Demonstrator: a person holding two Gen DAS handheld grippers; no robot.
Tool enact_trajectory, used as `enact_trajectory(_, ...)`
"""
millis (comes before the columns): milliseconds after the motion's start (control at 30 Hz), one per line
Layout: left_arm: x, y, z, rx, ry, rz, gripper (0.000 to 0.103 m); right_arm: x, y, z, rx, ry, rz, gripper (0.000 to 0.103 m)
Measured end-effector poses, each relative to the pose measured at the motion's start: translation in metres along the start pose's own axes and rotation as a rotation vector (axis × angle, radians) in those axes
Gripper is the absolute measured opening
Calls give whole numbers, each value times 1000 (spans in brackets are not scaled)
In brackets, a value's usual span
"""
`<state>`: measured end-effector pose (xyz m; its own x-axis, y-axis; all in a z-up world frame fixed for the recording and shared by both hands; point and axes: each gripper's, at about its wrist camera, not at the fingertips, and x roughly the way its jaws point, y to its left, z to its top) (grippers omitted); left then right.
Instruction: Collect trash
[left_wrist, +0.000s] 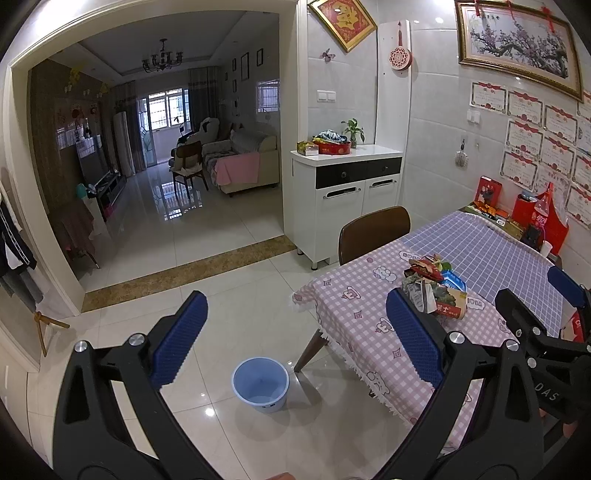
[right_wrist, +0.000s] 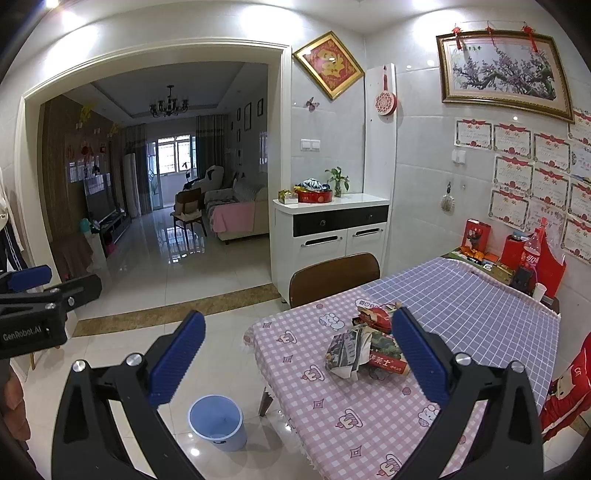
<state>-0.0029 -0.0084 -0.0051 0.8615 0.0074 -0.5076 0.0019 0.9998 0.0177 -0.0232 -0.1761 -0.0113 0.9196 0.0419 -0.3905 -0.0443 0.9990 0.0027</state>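
Item 1, trash pile: crumpled wrappers, paper, a red-and-green carton, heaped on the pink-check end of the desk. In my R wrist view it sits ahead, just inside the right-hand finger and partly hidden behind that finger's tip. It is not between any pads; nothing touches it.

Item 2, left gripper: fingers spread wide, nothing between them. Through the gap I see floor and the blue bin. In this view the trash pile lies beyond the right-hand finger's tip, apart from it.

Item 3, right gripper: fingers also wide apart, empty. Desk corner and blue bin show between them.

Item 4, edges/room: the desk's near corner with fringed cloth points toward the bin; the bin stands on tiled floor just off that corner, upright, looks empty. Open floor w/ plenty of room to the left. A brown chair is pushed against the desk's far side. A white cabinet stands behind it.

Item 5, view diffs: the R view shows the cola bottle and boxes at the desk's wall end clearly; the L view shows less of them. The L view catches the right gripper at its right edge; the R view catches the left gripper at its left edge.
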Motion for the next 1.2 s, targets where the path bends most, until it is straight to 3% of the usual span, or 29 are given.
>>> enact_trajectory(1200, 20, 9, -7, -4, 25, -1, 95, 32, 7, -2, -1, 40, 15, 99)
